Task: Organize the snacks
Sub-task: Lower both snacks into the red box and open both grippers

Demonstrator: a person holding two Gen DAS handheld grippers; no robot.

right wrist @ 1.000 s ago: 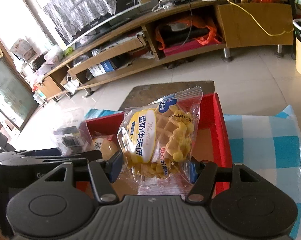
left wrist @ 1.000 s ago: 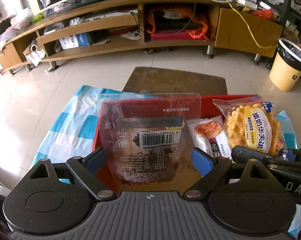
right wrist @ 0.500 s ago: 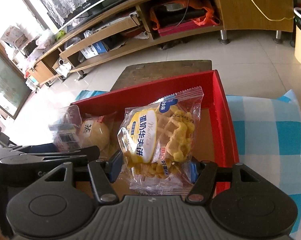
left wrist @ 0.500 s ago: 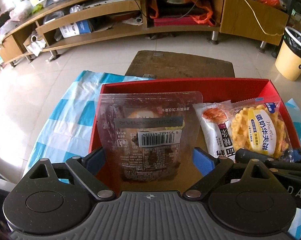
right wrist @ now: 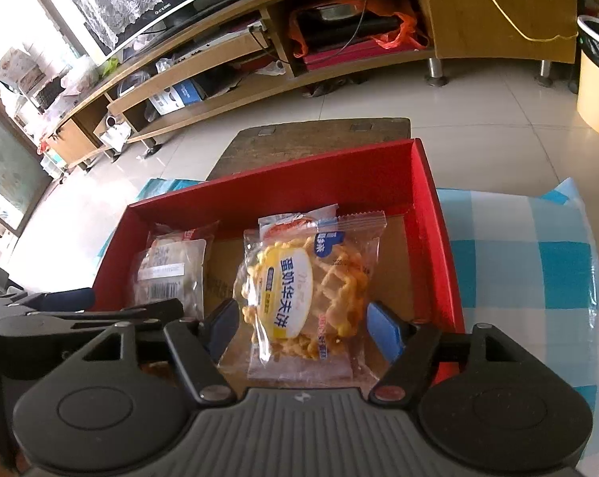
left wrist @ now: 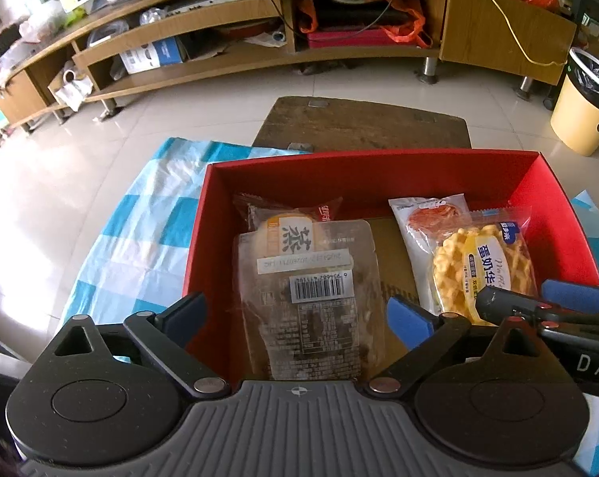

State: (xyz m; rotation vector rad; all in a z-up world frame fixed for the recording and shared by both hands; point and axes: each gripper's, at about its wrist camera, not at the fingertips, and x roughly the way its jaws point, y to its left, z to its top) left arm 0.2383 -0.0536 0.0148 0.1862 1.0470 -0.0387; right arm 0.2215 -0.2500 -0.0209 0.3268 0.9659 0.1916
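An open red box sits on a blue-and-white checked cloth. A clear packet with a barcode lies in its left half, on a brown-wrapped bun packet. My left gripper straddles the clear packet, jaws opening, pads clear of it. In the box's right half a yellow waffle packet rests on a white packet with an orange picture. My right gripper has its jaws opening, with the waffle packet between the pads and lying loose.
A dark wooden stool top stands just beyond the box. Behind it runs a long wooden TV stand with cluttered shelves. A yellow waste bin stands on the tiled floor at the right. The cloth extends right of the box.
Both grippers tilted down over the box and widened. The clear packet and the waffle packet, held upright before, now lie flat inside the box, free of the pads.
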